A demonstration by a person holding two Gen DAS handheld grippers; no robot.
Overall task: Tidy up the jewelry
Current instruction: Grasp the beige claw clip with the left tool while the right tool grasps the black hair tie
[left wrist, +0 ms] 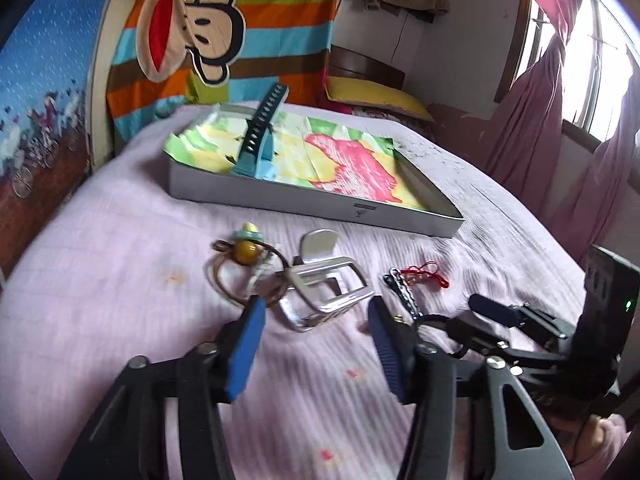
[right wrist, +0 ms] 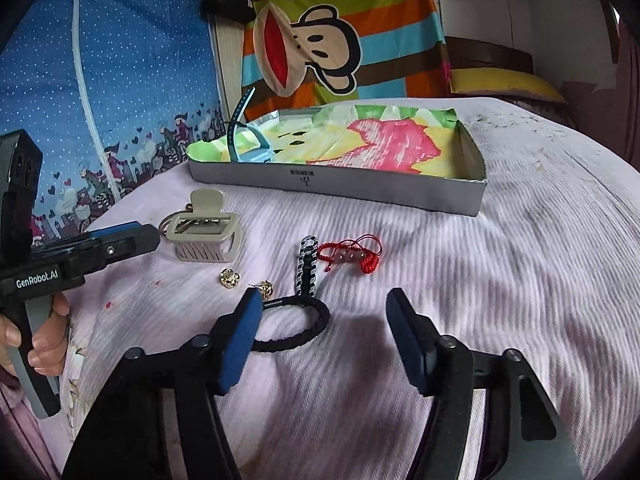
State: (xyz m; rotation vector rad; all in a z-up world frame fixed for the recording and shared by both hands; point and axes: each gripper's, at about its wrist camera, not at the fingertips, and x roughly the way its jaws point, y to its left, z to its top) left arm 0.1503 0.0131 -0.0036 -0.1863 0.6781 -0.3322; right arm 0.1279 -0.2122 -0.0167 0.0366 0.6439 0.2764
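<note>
On the pink bed sheet lies a silver claw hair clip. My left gripper is open, and its blue pads stand apart on either side of the clip's near end. Left of the clip is a brown hair tie with a yellow duck charm. My right gripper is open above a black hair tie, whose far loop lies between the fingers. Ahead of it lie a black-and-white braided bracelet, a red cord bracelet and two gold earrings. A blue watch strap rests in the grey box.
The shallow box is lined with colourful paper and sits at the far side of the bed. Behind it hang a striped monkey blanket and a yellow pillow. Pink curtains and a window stand to the right. A hand holds the left gripper's handle.
</note>
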